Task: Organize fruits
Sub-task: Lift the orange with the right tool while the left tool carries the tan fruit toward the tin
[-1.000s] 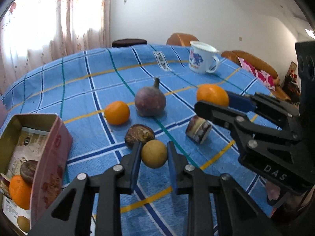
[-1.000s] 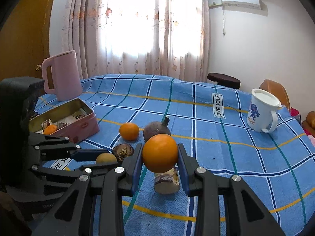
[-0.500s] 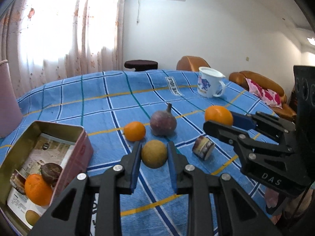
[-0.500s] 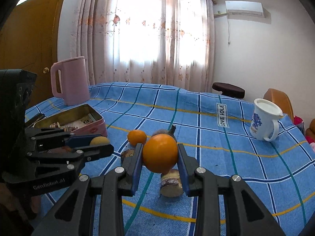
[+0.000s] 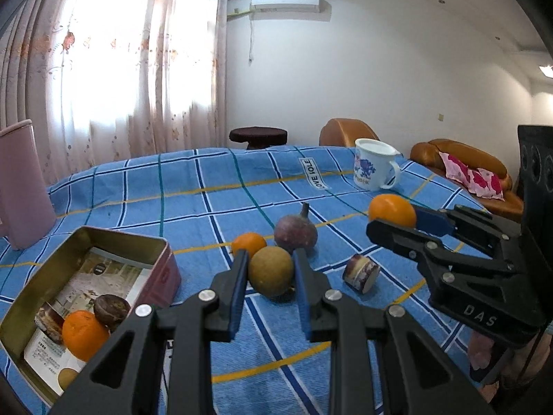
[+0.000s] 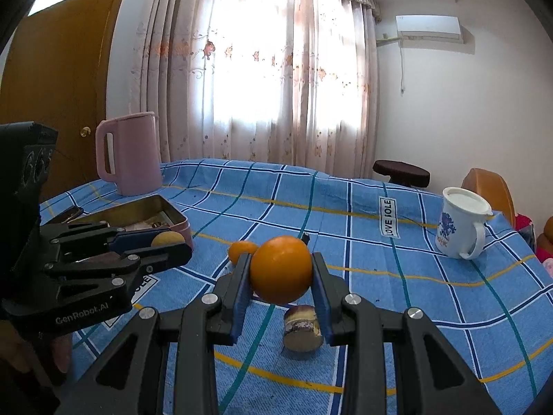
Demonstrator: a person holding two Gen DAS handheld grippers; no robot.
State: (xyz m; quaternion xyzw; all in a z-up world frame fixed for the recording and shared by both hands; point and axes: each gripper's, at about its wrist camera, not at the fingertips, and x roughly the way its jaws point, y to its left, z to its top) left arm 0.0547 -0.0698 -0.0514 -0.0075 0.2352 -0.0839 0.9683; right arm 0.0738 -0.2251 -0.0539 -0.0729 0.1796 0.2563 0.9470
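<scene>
My left gripper is shut on a tan round fruit and holds it above the blue checked cloth, right of the open pink tin. The tin holds an orange, a dark brown fruit and other pieces. My right gripper is shut on a large orange, also held above the cloth. A small orange, a purple fruit with a stem and a cut fruit piece lie on the cloth. A brown fruit is hidden behind the tan fruit.
A white mug with a blue print stands at the back right of the table. A pink jug stands at the back left beyond the tin. Sofa, chairs and a dark stool lie past the table's far edge.
Both grippers have risen with their fruit, the tan fruit lifted off the cloth. The left gripper now sits nearer the tin. Both views tilt up toward the room.
</scene>
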